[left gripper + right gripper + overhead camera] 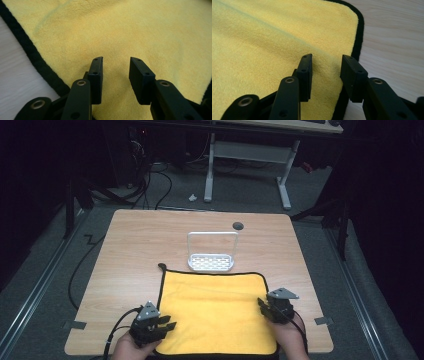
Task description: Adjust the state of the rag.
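With the yellow cloth (216,312) lying flat on the tabletop (135,245), left claw (115,75) and right claw (325,75) hover half-open and empty above its near corners, so closing too high could miss the fabric.

fuzzy matt yellow cloth (216,307); smooth pale wood-grain table (140,240); matt black jaws.

Open desk (130,240) either side of the yellow cloth (215,305), white rack (211,251) standing just past its far edge, bare wood beyond around a small dark disc (238,225)
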